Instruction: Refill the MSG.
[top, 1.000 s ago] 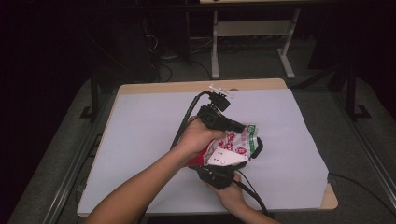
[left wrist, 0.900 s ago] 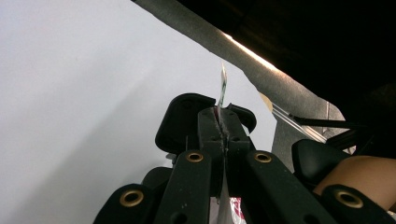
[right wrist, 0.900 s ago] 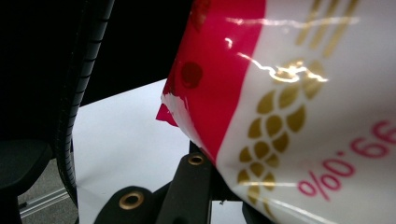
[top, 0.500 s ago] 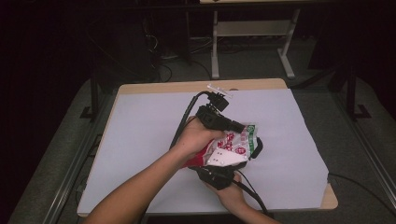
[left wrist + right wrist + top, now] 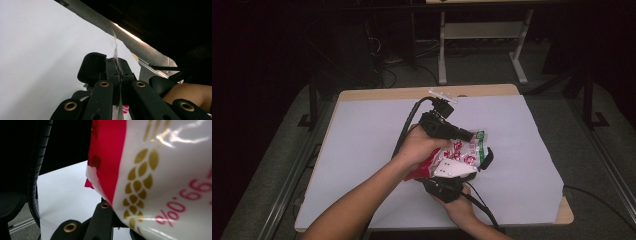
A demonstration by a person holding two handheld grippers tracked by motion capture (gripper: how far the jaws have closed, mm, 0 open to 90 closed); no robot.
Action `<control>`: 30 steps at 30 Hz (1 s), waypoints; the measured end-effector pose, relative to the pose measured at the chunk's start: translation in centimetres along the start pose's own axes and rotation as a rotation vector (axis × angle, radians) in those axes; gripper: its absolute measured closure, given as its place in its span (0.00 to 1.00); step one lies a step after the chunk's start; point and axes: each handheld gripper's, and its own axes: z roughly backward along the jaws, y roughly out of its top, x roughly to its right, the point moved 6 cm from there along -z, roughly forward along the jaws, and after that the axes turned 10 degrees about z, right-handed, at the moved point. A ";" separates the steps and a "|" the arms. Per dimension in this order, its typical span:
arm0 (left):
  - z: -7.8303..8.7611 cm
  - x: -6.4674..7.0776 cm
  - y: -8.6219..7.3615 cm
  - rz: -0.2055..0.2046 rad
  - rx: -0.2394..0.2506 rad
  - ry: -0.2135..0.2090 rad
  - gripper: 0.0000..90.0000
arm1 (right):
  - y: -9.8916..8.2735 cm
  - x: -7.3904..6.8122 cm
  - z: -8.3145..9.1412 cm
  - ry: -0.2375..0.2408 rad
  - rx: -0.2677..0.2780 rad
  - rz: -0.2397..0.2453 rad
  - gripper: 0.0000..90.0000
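Note:
A red and white plastic packet (image 5: 464, 150) with a green stripe hangs just above the white table sheet (image 5: 362, 150), held between both grippers. My left gripper (image 5: 466, 135) reaches in from the upper left and is shut on the packet's upper edge. In the left gripper view, the left gripper (image 5: 117, 65) has its jaws pressed together on the thin packet edge (image 5: 115, 48). My right gripper (image 5: 447, 177) comes up from below and is shut on the packet's lower part. In the right gripper view, the packet (image 5: 155, 175), printed with gold wheat ears, covers the right gripper (image 5: 113, 208).
The sheet covers a wooden tabletop (image 5: 564, 217) whose edge shows at the near right. Black cables (image 5: 404, 132) trail from both grippers across the sheet. A white metal frame (image 5: 482, 35) stands on the dark floor beyond the table.

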 end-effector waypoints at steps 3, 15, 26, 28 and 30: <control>0.4 0.1 0.0 0.003 0.017 -0.016 1.00 | 0.0 -0.1 -0.1 0.000 -0.001 -0.002 1.00; 1.3 0.2 -0.1 0.000 0.025 -0.060 1.00 | -0.2 0.1 -0.3 -0.010 -0.013 -0.005 1.00; 2.3 0.4 0.0 -0.005 0.039 -0.099 1.00 | -0.3 0.3 -0.2 -0.023 -0.025 -0.020 1.00; 2.4 0.5 0.0 -0.007 0.041 -0.103 1.00 | -0.3 0.4 -0.2 -0.024 -0.028 -0.028 1.00; 2.5 0.5 0.0 -0.008 0.042 -0.105 1.00 | -0.4 0.4 -0.2 -0.027 -0.032 -0.029 1.00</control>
